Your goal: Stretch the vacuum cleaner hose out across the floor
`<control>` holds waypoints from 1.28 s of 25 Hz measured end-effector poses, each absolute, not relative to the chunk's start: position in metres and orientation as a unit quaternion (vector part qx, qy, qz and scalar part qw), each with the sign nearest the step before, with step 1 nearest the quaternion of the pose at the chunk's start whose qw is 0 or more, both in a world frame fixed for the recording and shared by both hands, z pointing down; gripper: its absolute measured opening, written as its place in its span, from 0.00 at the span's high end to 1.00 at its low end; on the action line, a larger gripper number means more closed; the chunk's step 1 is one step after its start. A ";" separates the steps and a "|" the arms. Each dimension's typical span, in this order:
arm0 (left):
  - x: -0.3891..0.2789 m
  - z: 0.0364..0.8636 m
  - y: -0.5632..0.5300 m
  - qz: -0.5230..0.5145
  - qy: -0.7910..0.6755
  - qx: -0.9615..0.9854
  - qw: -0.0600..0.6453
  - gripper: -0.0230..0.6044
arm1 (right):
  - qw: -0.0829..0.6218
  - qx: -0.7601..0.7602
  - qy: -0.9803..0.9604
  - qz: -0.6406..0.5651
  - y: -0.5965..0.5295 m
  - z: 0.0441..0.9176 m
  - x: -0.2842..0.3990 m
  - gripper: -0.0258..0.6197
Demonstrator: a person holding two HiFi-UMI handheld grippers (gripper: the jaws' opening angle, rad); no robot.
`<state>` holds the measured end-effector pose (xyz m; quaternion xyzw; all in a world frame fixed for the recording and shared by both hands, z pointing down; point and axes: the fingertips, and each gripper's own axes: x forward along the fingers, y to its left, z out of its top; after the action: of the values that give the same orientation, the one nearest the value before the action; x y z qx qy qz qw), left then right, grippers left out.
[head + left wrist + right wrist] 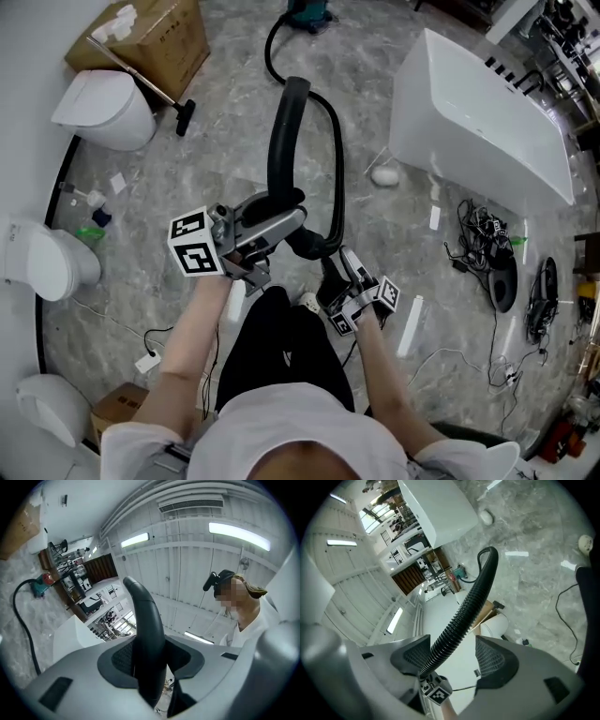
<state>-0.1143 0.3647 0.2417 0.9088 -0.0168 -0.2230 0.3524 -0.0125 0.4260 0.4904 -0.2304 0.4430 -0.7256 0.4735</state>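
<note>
Ribbed black hose (pixel 462 612) (smooth curved handle (pixel 146 639))

Grey marbled stone floor (pixel 234 141), cluttered round its edges.

A teal vacuum cleaner body (pixel 309 14) stands at the far end, near a brown cardboard box (pixel 155 37), a white ceramic toilet (pixel 103 108) and a metal wand with a black floor brush (pixel 150 82). To the right sit a long white bathtub (pixel 478 122), a small white rounded lump (pixel 384 175) and a tangle of black cables (pixel 483 239).
</note>
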 end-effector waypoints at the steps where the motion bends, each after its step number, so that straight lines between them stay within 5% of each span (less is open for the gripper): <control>1: -0.112 0.240 0.363 -0.218 -0.014 0.913 0.345 0.70 | 0.466 -0.236 0.441 -0.730 0.434 0.496 -0.013 0.51; 7: -0.076 0.263 0.380 -0.100 0.021 0.946 0.307 0.71 | 0.429 -0.281 0.504 -0.695 0.464 0.491 0.020 0.49; 14: -0.040 0.298 0.423 -0.013 0.132 0.945 0.301 0.71 | 0.440 -0.277 0.675 -0.523 0.423 0.374 0.064 0.49; 27: -0.006 0.336 0.481 0.105 0.290 0.904 0.296 0.71 | 0.318 -0.279 0.833 -0.357 0.423 0.289 0.007 0.49; 28: -0.005 0.338 0.485 0.108 0.297 0.900 0.299 0.71 | 0.306 -0.279 0.840 -0.351 0.424 0.289 0.004 0.51; 29: -0.005 0.340 0.487 0.109 0.299 0.898 0.304 0.70 | 0.295 -0.281 0.846 -0.345 0.424 0.288 0.001 0.64; 32: -0.006 0.344 0.489 0.099 0.289 0.899 0.315 0.70 | 0.271 -0.295 0.855 -0.330 0.428 0.290 -0.002 0.70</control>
<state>-0.0055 0.4887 0.3443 0.8988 0.2889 0.0988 0.3147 -0.0022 0.4276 0.2900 -0.2947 0.8548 -0.3300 0.2713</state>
